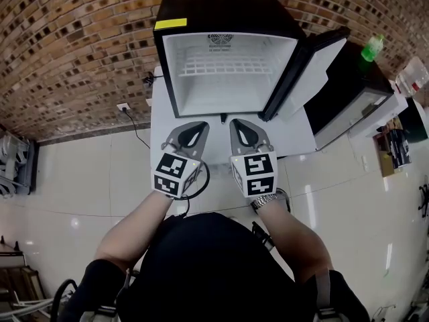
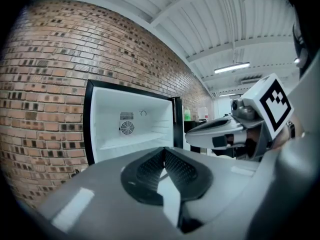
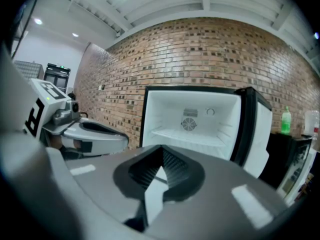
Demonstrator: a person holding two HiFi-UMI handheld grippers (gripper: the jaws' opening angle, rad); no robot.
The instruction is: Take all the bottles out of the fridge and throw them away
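The small black fridge [image 1: 214, 9] stands open against the brick wall, its door [image 1: 315, 69] swung to the right. Its white inside shows a wire shelf and a fan, and no bottle is visible in it. A green bottle [image 1: 373, 47] stands on the black cabinet to the right of the fridge, also seen as the green bottle [image 3: 285, 120] in the right gripper view. My left gripper [image 1: 199, 127] and right gripper [image 1: 238, 126] hover side by side just in front of the fridge opening. Both are shut with nothing between the jaws, as the left gripper [image 2: 164, 151] and right gripper [image 3: 162, 149] show close up.
The fridge sits on a low white platform [image 1: 295, 136]. A black cabinet [image 1: 348, 92] with a white frame stands to its right, with a clear container [image 1: 410, 79] beyond it. A wall socket with a cable [image 1: 124, 107] is at the left. Pale tiled floor surrounds me.
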